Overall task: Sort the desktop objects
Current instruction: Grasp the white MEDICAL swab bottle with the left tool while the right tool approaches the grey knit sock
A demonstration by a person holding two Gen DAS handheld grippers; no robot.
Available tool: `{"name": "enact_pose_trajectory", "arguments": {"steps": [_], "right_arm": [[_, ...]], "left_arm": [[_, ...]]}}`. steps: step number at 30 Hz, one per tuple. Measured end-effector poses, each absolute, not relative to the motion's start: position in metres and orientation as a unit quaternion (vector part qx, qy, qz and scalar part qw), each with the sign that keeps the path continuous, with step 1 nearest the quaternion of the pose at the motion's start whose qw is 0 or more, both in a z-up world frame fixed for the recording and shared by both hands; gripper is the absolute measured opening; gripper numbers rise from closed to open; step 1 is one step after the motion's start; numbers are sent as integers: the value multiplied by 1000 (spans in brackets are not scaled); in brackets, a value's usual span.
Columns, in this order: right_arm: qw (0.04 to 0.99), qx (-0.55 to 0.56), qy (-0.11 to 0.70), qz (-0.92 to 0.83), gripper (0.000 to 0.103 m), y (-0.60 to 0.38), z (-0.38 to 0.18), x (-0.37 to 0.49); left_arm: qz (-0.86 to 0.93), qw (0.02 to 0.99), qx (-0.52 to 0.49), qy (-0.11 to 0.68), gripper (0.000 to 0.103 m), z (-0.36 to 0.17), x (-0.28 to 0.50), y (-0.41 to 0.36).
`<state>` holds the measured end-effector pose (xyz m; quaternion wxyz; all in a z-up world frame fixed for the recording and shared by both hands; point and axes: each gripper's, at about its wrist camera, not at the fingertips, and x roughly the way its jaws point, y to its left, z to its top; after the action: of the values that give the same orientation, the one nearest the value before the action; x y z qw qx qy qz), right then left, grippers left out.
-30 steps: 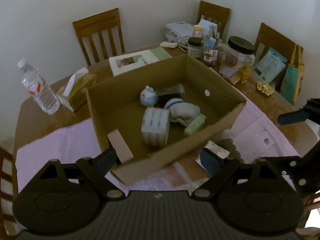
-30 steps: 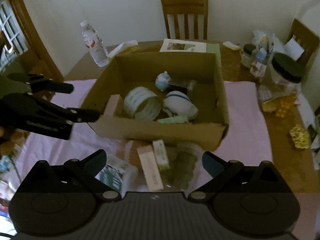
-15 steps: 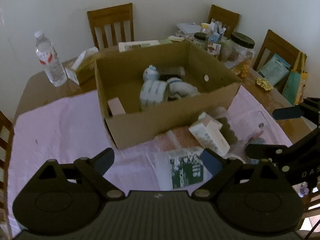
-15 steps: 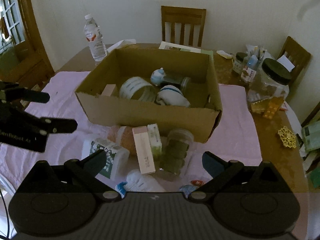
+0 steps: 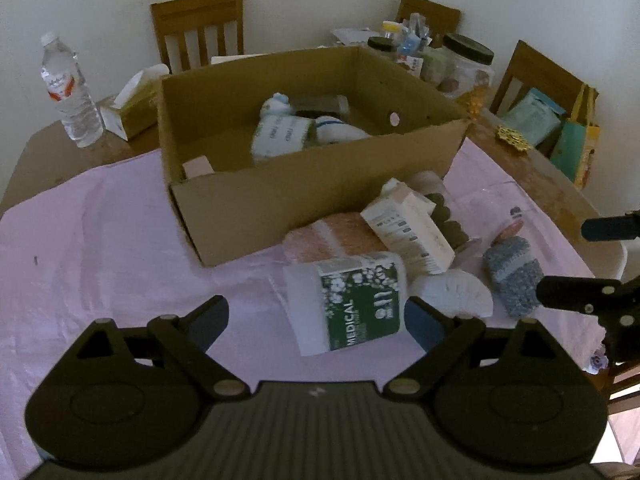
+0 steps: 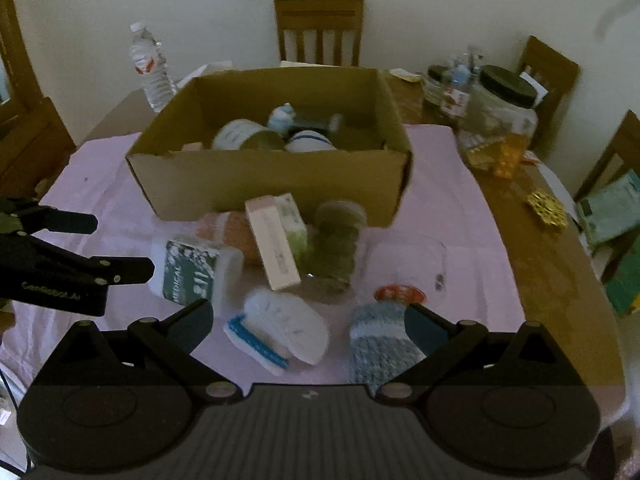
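Note:
An open cardboard box point(image 5: 320, 184) point(image 6: 272, 184) stands on a pink cloth and holds several items, among them a white roll point(image 5: 280, 136). In front of it lies a pile: a green and white medical pack point(image 5: 352, 300) point(image 6: 192, 272), a white carton point(image 5: 408, 224) point(image 6: 272, 248), a jar of dark pieces point(image 6: 332, 248), a white pad point(image 6: 288, 328) and a blue knitted piece point(image 5: 512, 276) point(image 6: 380, 344). My left gripper point(image 5: 316, 316) is open and empty just short of the medical pack. My right gripper point(image 6: 308, 324) is open and empty over the white pad.
A water bottle point(image 5: 70, 92) and a tissue box point(image 5: 132, 100) stand at the far left of the wooden table. Jars and bottles point(image 5: 460, 64) crowd the far right corner. Wooden chairs point(image 6: 320, 32) ring the table. Bags point(image 5: 560, 132) sit on the right.
Both grippers have pulled back from the box and dropped lower. The pile in front of the box has come into full view. Both stay open and empty.

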<state>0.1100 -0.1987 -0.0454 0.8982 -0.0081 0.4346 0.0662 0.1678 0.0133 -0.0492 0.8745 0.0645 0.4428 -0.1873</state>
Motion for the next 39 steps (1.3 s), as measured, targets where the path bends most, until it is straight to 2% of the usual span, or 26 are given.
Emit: {"name": "enact_pose_trajectory", "arguments": {"steps": [19,39], "right_arm": [[883,6,453,124,103,-250,-65,126],[858,-58,489,148,103,-258,-116,140]], "left_arm": [[-119,884,48,450,95,-89,174,-32],[-92,880,39,464,94,-116,190,-40]]}}
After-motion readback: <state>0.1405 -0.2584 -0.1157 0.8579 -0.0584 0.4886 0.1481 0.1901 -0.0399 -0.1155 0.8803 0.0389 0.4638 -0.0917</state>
